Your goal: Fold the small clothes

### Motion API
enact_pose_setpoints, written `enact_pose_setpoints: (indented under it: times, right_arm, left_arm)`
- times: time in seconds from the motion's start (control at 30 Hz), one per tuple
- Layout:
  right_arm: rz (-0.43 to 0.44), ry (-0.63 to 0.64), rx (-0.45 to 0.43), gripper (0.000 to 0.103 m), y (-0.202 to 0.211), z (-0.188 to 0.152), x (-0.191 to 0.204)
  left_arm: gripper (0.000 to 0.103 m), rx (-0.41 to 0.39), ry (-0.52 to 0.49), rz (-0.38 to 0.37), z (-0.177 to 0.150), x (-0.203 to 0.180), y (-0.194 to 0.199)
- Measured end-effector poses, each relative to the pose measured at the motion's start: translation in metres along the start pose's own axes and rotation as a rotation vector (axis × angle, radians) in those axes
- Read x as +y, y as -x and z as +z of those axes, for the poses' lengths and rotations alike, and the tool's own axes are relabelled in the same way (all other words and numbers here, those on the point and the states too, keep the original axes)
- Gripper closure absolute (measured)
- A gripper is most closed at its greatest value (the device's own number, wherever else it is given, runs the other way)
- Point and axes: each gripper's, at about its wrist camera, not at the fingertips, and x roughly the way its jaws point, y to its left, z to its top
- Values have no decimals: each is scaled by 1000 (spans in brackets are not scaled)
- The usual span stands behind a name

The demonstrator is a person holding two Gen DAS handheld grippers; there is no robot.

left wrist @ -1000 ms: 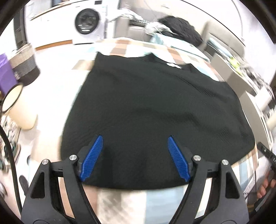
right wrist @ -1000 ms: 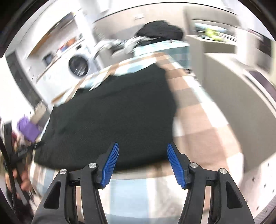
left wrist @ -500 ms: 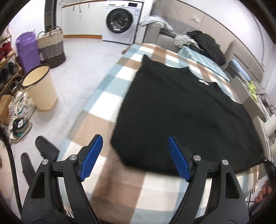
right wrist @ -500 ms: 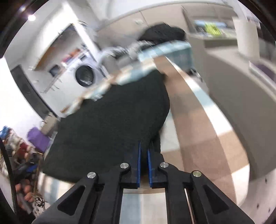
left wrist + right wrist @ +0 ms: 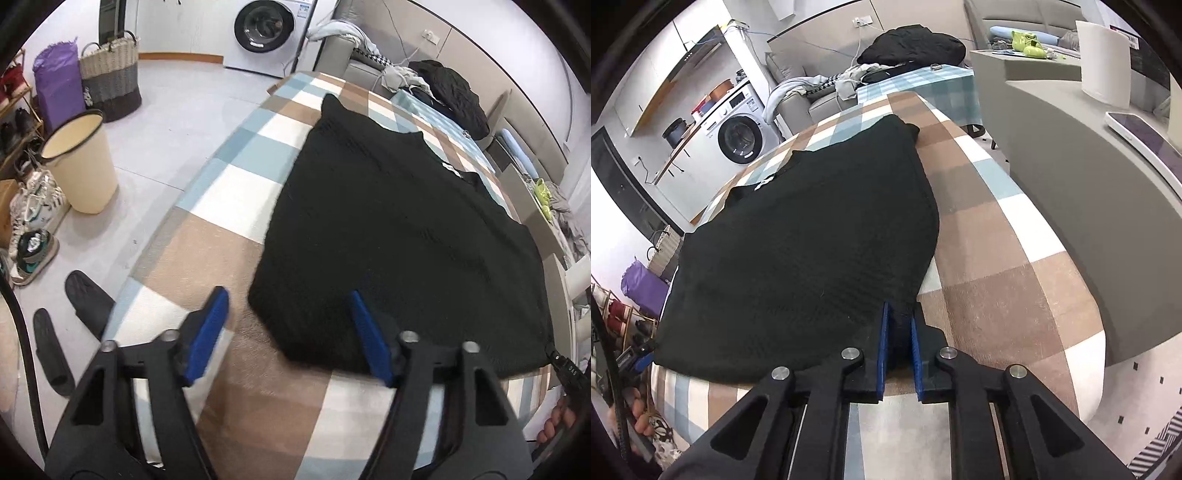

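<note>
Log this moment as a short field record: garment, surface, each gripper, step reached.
garment: black knit top, spread flat, unfolded
surface: checked blanket in blue, brown and white
left gripper: jaws have just been closing, not yet gripping; near left corner of the hem lies between the blue pads
right gripper: shut on the near right corner of the hem
floor beside: cream bin, woven basket
step reached: one corner pinched, the other being taken; no fold made yet
</note>
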Motion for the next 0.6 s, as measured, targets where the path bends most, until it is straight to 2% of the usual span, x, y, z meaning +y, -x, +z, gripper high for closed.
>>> enact_pose_setpoints:
  times: [0.07, 0.1, 0.17, 0.3, 0.4, 0.47, 0.53, 0.57, 0.6]
  right_arm:
    - [-9, 4, -3, 90, 1, -3, 1]
    - [-11, 4, -3, 90, 1, -3, 1]
    - [-14, 0, -4, 88, 1, -4, 0]
    - [-17, -13, 3, 85, -1, -3, -2]
    - [-24, -11, 0, 79, -1, -3, -2]
    - [-10, -34, 1, 77, -2, -2, -5]
    - [-1, -35, -4, 77, 0, -2, -5]
    - [-4, -24, -13, 79, 0, -2, -4]
    - [-3, -10, -24, 92, 1, -2, -1]
  left_arm:
    - [61, 3, -3, -15, 2, -4, -6]
    - [74, -5, -3, -22, 3, -5, -7]
    - [92, -30, -5, -45, 5, -8, -5]
    - [95, -118, -36, -51, 8, -21, 16]
    - [95, -97, -61, -25, 10, -22, 7]
    - [95, -68, -22, -47, 8, -14, 0]
    - [95, -76, -21, -54, 6, -12, 3]
    - [95, -82, -24, -53, 6, -13, 4]
    - [95, -89, -29, -53, 7, -15, 6]
